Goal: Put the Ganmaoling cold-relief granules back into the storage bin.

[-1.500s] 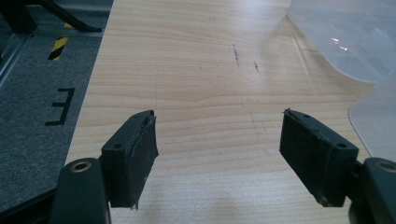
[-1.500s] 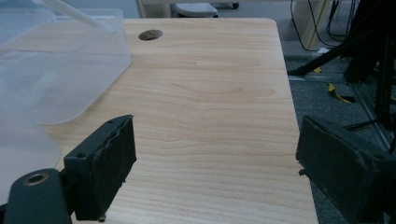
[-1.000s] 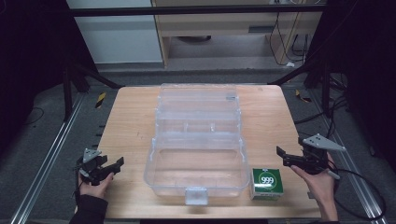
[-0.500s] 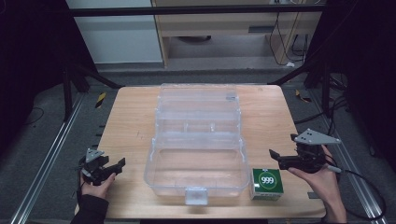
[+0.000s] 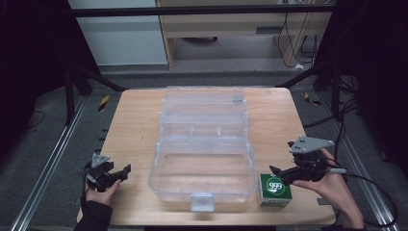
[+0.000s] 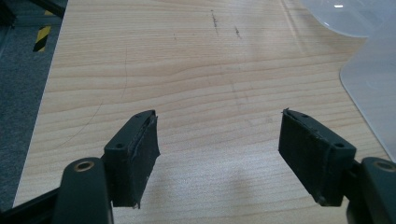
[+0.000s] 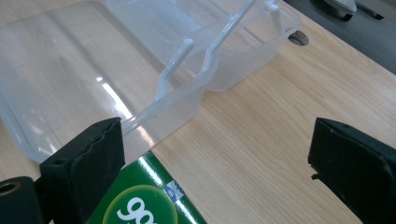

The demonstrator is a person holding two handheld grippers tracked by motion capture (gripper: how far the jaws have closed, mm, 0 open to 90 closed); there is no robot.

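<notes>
Green box (image 5: pixel 275 189) sits on the worktop just under the right gripper (image 5: pixel 283 174), whose wide-open, empty jaws seem poised to descend and close on it beside the clear case (image 5: pixel 204 144), while the left gripper (image 5: pixel 121 173) hovers open, empty.

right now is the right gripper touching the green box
Cannot tell. In the right gripper view the open right gripper has one jaw overlapping the green box, and the high view shows no clear gap or contact either.
</notes>
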